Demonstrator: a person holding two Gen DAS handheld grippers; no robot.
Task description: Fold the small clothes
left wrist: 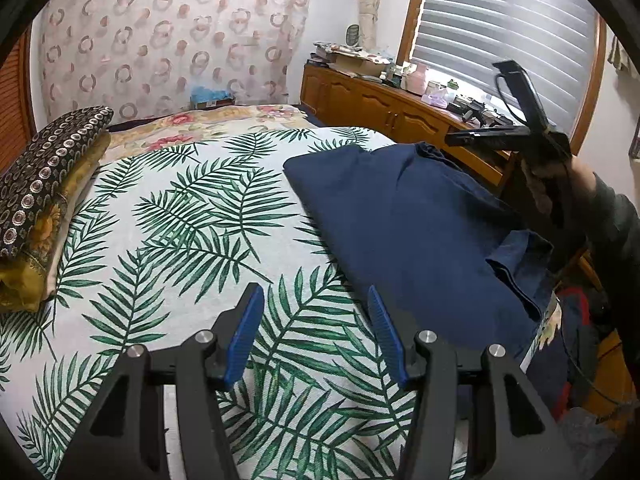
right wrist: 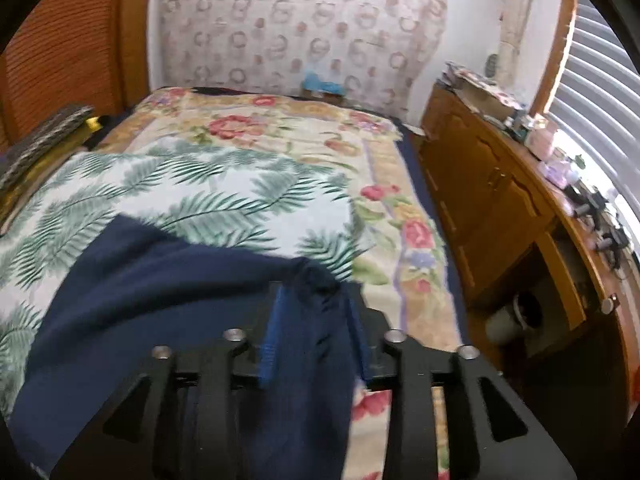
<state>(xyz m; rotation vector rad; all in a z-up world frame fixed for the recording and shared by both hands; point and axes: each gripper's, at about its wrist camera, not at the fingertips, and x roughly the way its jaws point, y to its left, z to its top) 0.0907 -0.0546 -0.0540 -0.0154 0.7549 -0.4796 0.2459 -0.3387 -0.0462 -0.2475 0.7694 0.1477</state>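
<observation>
Navy garment [left wrist: 404, 216] lies part-folded at the leaf-print sheet's [left wrist: 180, 240] right edge, its bunched corner between the right gripper [right wrist: 316, 340] jaws, parted and apparently not pinching, likely a release, while left gripper [left wrist: 316, 336] hovers half-open, empty, over bare sheet.

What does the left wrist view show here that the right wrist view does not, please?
Only the left wrist view shows the left gripper, open with nothing between its jaws, the person's sleeve, and the clothes pile beside the bed.

Only the right wrist view shows a fold of the navy garment lying between the right gripper's blue fingers.

Both show the palm-leaf sheet, the floral blanket, the wooden cabinet and the window blinds.
</observation>
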